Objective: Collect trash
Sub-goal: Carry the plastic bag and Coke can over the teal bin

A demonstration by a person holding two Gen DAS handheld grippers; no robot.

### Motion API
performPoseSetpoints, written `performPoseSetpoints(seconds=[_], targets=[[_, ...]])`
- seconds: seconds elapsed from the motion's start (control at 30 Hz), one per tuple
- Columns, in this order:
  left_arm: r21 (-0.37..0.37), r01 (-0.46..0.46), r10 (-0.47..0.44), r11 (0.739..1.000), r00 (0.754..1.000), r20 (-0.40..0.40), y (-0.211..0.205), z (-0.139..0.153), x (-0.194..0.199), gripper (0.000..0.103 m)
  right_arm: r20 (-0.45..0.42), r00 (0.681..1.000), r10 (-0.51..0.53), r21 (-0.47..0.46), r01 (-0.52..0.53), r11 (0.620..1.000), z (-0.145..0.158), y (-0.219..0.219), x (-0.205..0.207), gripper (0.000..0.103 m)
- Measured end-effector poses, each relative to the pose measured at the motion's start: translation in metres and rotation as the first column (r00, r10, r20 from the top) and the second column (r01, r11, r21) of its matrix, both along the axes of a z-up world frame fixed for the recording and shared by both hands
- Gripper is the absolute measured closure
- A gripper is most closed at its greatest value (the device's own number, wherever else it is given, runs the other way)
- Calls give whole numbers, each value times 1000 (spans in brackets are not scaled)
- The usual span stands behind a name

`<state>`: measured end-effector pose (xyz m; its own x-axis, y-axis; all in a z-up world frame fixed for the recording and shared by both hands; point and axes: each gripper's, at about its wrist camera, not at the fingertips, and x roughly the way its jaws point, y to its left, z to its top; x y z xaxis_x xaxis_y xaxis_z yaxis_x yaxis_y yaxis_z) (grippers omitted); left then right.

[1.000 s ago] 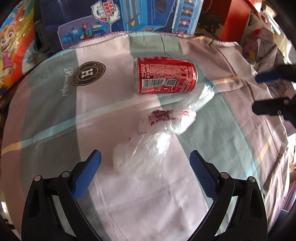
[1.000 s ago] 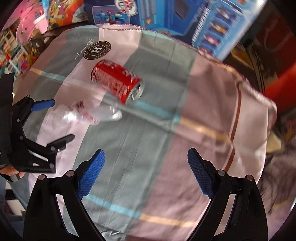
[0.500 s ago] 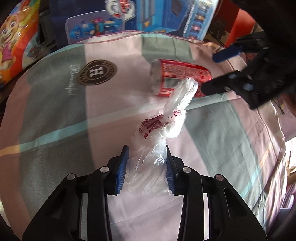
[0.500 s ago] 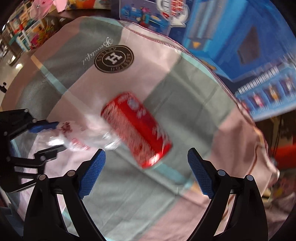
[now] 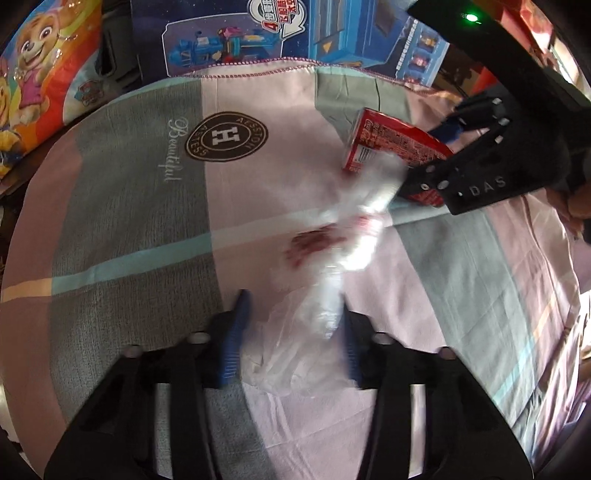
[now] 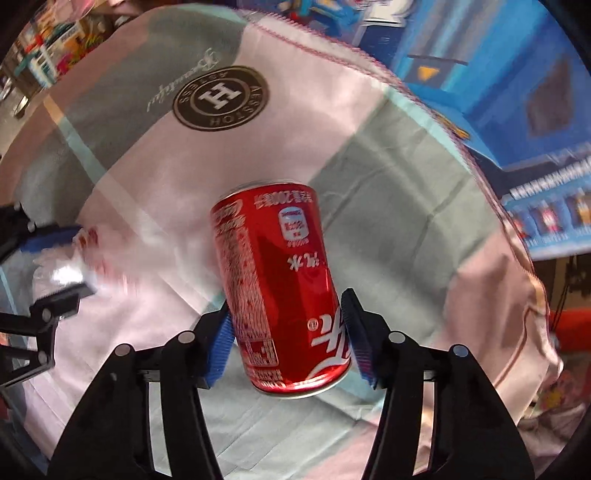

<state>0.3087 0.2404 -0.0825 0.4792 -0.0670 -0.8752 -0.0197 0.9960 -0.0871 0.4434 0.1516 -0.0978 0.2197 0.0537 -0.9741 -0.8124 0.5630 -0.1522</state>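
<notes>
Two pieces of trash lie on a checked cloth [image 5: 147, 206] over the worktop: one red soda can [image 6: 280, 295] and one clear plastic bag [image 5: 314, 332]. The right tongs [image 6: 288, 339], having just narrowed, clasp the can on its side; the left tongs [image 5: 291, 336] pinch the bag. Both look gripped but not lifted; carrying them off remains. No bin visible

Counted on the table: one red soda can [image 6: 284, 291], lying on its side, and one crumpled clear plastic bag [image 5: 325, 288] with red print. One patchwork cloth [image 5: 140, 221] covers the table, bearing one round dark emblem [image 5: 225, 137]. Two claws are in view, left claw [image 5: 291, 332] and right claw [image 6: 288, 343]; blue toy boxes [image 5: 332, 33] behind, number unclear.
</notes>
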Motion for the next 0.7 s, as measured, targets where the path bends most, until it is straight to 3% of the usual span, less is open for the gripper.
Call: performPoseSetpoints(seconds=[0.13, 0.3, 0.53, 0.7], targets=[[22, -1, 1, 1000, 1000, 5, -8, 4, -1, 74, -13, 996, -84, 52, 84, 995, 14, -33, 0, 52], [35, -23, 23, 999, 1000, -5, -19, 7, -10, 76, -31, 975, -220, 108, 222, 969, 23, -94, -12, 52], [27, 19, -19, 999, 1000, 16, -68, 28, -34, 76, -109, 920, -376, 216, 391, 895, 28, -190, -67, 52], [20, 89, -90, 996, 996, 27, -123, 38, -52, 76, -169, 875, -453, 319, 483, 815, 38, -250, -116, 52]])
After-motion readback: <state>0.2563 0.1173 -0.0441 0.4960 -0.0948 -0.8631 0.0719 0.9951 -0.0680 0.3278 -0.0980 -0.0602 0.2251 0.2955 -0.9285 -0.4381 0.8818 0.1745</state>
